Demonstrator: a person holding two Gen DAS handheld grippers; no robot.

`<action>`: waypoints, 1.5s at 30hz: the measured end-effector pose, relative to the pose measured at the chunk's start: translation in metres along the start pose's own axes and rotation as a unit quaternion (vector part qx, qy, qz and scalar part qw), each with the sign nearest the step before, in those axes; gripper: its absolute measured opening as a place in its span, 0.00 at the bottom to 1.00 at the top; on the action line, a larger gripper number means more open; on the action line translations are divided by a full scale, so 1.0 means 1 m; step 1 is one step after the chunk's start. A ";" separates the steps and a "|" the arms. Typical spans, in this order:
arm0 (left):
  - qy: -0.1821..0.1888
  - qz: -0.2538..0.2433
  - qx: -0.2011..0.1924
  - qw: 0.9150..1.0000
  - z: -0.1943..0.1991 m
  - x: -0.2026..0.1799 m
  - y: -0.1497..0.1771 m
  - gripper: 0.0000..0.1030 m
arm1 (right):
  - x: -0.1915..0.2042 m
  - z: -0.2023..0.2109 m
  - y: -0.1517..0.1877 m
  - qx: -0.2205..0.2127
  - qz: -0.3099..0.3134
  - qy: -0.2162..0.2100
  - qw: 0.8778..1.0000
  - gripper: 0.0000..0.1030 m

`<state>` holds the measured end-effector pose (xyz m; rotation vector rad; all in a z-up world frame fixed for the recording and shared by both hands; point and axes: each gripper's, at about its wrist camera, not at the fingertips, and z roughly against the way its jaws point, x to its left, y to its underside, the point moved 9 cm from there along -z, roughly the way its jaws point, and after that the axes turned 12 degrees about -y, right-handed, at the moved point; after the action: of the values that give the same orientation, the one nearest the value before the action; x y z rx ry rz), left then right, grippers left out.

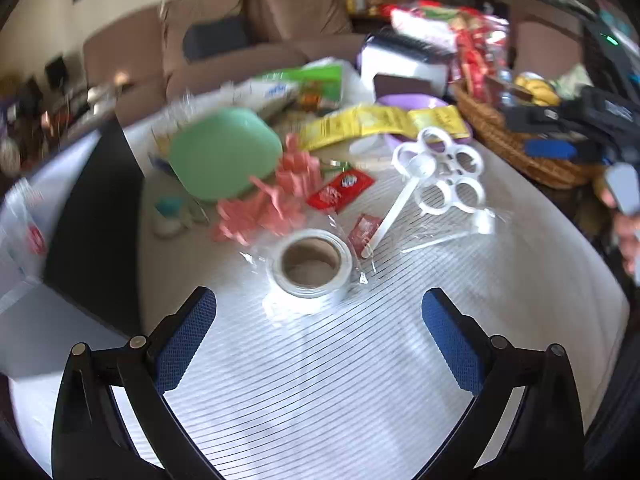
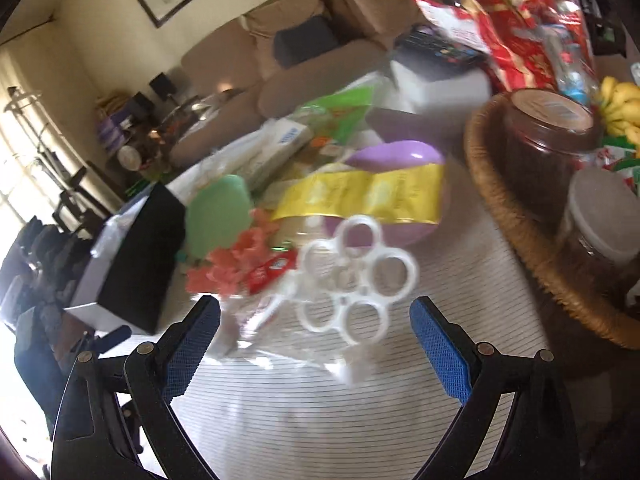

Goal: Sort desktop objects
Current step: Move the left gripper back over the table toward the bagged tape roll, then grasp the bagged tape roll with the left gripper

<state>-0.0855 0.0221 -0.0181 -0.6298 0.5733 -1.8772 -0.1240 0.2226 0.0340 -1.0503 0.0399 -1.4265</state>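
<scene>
Tape roll (image 1: pixel 309 265): at 12 o'clock, just ahead of the left gripper (image 1: pixel 319 334), jaws wide, empty.
White ring holder (image 2: pixel 352 280): at 12 o'clock of the right gripper (image 2: pixel 315 342), jaws wide, empty; handle running toward 7 o'clock.
Surface: striped table (image 1: pixel 360 380).
Room: brown sofa (image 1: pixel 224 40) behind.

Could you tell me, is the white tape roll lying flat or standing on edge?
Lying flat: the white tape roll rests on the striped tablecloth, its brown cardboard core facing up.
</scene>
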 end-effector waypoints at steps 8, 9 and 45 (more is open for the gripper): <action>-0.031 0.051 0.029 0.998 -0.048 0.008 -0.012 1.00 | -0.038 0.001 0.005 0.007 -0.051 -0.012 0.999 0.95; -0.031 0.054 0.030 0.998 -0.052 0.008 -0.013 1.00 | -0.039 0.000 0.006 0.011 -0.053 -0.014 0.998 0.95; 0.084 0.160 0.000 0.984 0.067 0.080 0.027 0.59 | -0.020 0.004 0.016 0.012 -0.104 -0.096 0.990 0.96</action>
<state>-0.0496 -0.0685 0.0275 -0.3563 0.7381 -1.6342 -0.1138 0.2376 0.0157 -1.1945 -0.2305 -1.5008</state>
